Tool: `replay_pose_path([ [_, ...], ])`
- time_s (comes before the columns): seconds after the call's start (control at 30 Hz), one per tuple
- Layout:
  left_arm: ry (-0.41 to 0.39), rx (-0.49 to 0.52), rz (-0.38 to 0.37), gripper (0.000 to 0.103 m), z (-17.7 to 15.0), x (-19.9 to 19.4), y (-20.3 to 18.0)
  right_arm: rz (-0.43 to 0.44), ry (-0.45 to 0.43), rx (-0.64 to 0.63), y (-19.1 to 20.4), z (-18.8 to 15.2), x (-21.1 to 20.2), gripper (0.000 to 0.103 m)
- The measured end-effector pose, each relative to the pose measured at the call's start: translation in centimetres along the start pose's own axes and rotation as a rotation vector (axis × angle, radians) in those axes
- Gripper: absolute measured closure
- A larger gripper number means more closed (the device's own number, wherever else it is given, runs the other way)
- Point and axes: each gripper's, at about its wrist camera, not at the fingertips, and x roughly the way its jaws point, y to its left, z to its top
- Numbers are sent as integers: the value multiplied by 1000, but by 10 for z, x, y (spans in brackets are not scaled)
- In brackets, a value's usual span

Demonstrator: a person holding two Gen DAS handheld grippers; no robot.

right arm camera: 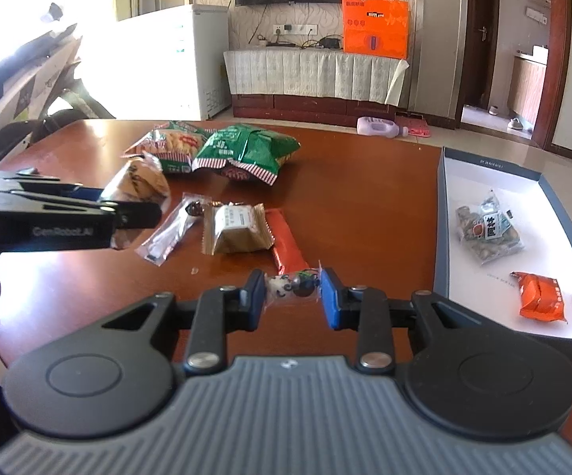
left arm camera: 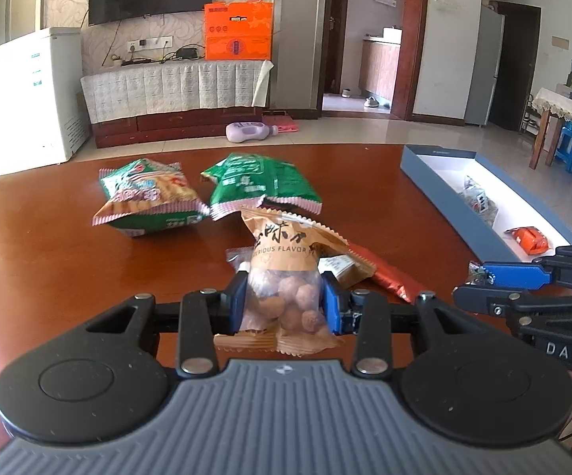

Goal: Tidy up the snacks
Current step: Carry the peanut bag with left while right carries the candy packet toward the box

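**Both jaws loaded; the box lies to the right**

The shallow blue-walled, white-floored cardboard box [right arm camera: 450, 213] runs lengthwise away along the brown tabletop's [right arm camera: 365, 198] right side, nearer the right gripper [right arm camera: 292, 291]. The left gripper's [left arm camera: 282, 303] jaws pinch a tan kraft nut bag [left arm camera: 282, 273] upright; the right's pinch a small clear-wrapped candy [right arm camera: 292, 283].

Left gripper [left arm camera: 282, 301] black linkage arms, blue pads, silver rivets, ribbed grey base, right gripper [right arm camera: 293, 291] alike, white lettering.
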Motion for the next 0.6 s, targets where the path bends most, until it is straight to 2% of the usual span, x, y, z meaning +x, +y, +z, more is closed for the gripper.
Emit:
replay_pose_path([
  [0.37,-10,71,-27,59,17,3,-32,-20,-34,18,-12,4,-16,69],
  [0.6,-6,54,-68,59,24,12,-55,-53,-51,19,-23,4,-24,69],
])
